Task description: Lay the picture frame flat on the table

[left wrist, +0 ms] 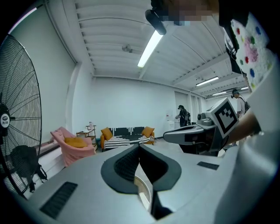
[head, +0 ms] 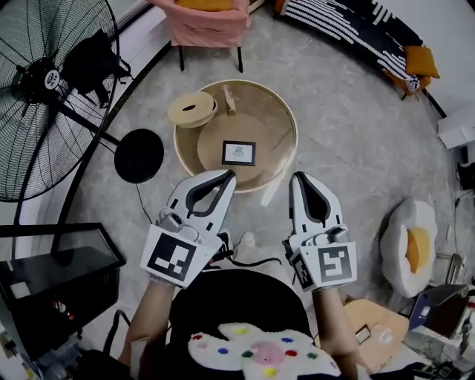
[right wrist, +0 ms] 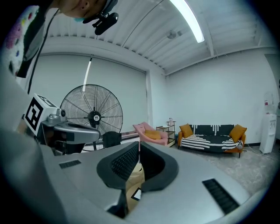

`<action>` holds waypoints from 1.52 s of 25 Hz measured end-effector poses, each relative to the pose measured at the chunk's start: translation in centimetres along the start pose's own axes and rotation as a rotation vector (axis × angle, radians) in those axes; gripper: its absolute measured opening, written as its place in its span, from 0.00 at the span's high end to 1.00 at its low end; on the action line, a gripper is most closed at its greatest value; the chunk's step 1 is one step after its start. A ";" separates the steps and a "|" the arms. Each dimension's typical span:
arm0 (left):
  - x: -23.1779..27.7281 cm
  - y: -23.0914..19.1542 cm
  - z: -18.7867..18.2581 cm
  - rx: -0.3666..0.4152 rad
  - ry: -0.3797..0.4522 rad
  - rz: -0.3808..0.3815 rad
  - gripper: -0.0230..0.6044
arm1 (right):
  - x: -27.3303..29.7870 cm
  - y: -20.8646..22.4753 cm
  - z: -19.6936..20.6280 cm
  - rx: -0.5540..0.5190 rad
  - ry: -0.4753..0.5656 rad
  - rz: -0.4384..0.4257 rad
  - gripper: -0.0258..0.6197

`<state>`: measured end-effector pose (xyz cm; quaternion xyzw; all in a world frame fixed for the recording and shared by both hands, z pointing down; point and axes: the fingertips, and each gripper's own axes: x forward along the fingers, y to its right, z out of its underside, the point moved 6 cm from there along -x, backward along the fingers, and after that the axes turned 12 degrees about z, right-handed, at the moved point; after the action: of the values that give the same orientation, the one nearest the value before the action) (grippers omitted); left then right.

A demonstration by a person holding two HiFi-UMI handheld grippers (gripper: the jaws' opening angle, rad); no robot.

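Observation:
The picture frame (head: 239, 153), small with a black rim and a white picture, lies face up near the middle of the round wooden table (head: 289, 122). It also shows as a sliver below the shut jaws in the right gripper view (right wrist: 137, 194). My left gripper (head: 230, 174) hovers just short of the table's near edge, shut with nothing in it, jaw tips together (left wrist: 139, 145). My right gripper (head: 297, 177) is level with it to the right, also shut and empty (right wrist: 139, 143). Neither gripper touches the frame.
A small round wooden piece (head: 192, 110) overlaps the table's far left rim. A large floor fan (head: 44, 82) with a black round base (head: 139, 155) stands at the left, a pink chair (head: 208, 22) beyond the table, an egg-shaped cushion (head: 408, 245) at the right, and a black table (head: 59, 256) at the near left.

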<state>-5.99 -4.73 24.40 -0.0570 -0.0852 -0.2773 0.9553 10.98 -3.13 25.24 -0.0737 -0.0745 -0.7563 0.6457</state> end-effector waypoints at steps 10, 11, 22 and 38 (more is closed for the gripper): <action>-0.3 0.4 0.4 0.006 -0.006 0.009 0.93 | -0.4 -0.7 1.0 -0.044 -0.039 -0.047 0.90; -0.3 0.4 0.4 0.007 -0.007 0.009 0.93 | -0.5 -0.7 1.0 -0.047 -0.048 -0.046 0.90; -0.8 0.2 0.7 0.000 -0.012 -0.006 0.93 | 0.0 -1.4 0.1 -0.025 -0.008 -0.044 0.90; -0.9 -0.1 1.1 -0.018 -0.011 -0.026 0.93 | 0.1 -0.8 0.6 -0.018 -0.035 -0.039 0.90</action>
<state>-6.92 -4.20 25.27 -0.0663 -0.0889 -0.2899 0.9506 10.15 -2.93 25.83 -0.0911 -0.0803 -0.7680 0.6288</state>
